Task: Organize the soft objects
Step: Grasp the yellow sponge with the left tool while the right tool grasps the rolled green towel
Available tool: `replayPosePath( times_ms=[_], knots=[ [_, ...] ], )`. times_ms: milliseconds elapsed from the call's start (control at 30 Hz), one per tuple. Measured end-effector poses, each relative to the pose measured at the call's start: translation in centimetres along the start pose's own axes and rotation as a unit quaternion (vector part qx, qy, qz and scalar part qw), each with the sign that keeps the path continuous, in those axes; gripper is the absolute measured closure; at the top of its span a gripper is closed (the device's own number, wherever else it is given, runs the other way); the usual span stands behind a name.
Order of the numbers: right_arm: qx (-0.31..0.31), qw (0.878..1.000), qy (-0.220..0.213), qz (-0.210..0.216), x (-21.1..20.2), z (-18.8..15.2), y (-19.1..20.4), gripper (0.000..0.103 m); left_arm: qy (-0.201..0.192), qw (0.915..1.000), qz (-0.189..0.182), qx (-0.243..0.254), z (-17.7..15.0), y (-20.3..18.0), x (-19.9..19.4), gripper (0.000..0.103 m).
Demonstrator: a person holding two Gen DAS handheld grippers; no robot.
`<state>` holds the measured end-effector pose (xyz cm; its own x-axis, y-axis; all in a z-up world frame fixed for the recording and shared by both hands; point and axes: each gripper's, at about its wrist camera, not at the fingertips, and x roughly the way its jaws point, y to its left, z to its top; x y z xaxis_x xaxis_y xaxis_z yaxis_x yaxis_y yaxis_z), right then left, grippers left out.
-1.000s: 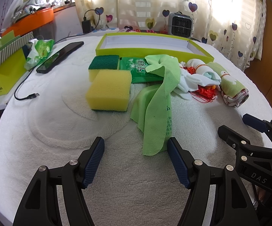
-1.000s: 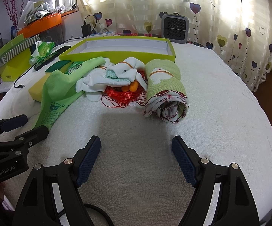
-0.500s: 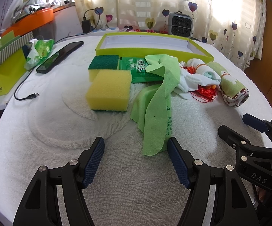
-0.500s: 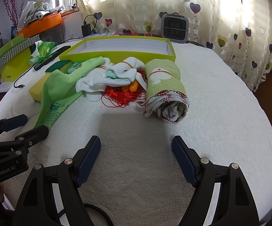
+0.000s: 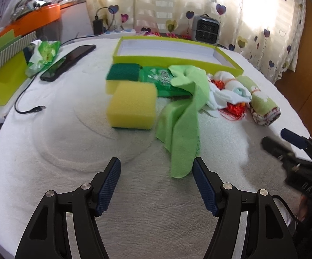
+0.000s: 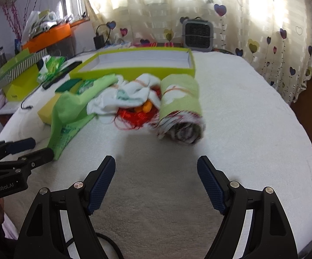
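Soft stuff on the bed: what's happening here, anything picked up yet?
Nothing is held yet. A person holds both grippers over the white cover, jaws open and empty: the left gripper faces the green cloth and yellow sponge, the right gripper faces the rolled towel. The soft items lie in a row in front of the empty green box.
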<state>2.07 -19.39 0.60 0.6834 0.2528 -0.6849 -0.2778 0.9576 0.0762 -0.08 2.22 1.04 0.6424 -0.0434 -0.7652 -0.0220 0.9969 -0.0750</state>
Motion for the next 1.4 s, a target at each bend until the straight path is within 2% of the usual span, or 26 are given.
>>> replayPosePath(
  times_ms=[167,467,733,867,1233,1400],
  knots=[
    [0.032,0.999,-0.030,0.001,-1.4,1.5,-2.0,0.025,-0.017,0.9996,-0.013,-0.021,1.0,1.5,-1.4,0.034],
    [0.054,0.997,-0.045,-0.013,-1.4,3.8,-4.1,0.025,-0.035,0.9985,-0.018,-0.039,3.8,3.7,-1.8,0.034],
    [0.050,0.998,-0.035,-0.019,0.4,5.6,-4.6,0.025,-0.002,0.9995,-0.022,-0.021,5.8,3.5,1.5,0.034],
    [0.055,0.998,-0.017,-0.005,1.8,6.1,-4.8,0.025,0.016,0.9995,-0.020,-0.018,6.4,3.4,2.9,0.034],
    [0.050,0.998,0.031,0.015,5.0,6.5,-4.4,0.025,0.039,0.9989,-0.013,-0.024,7.2,3.7,5.4,0.034],
    [0.077,0.996,0.042,0.032,5.6,6.4,-5.5,0.025,0.039,0.9989,-0.008,-0.024,7.4,3.7,5.8,0.034]
  ],
)
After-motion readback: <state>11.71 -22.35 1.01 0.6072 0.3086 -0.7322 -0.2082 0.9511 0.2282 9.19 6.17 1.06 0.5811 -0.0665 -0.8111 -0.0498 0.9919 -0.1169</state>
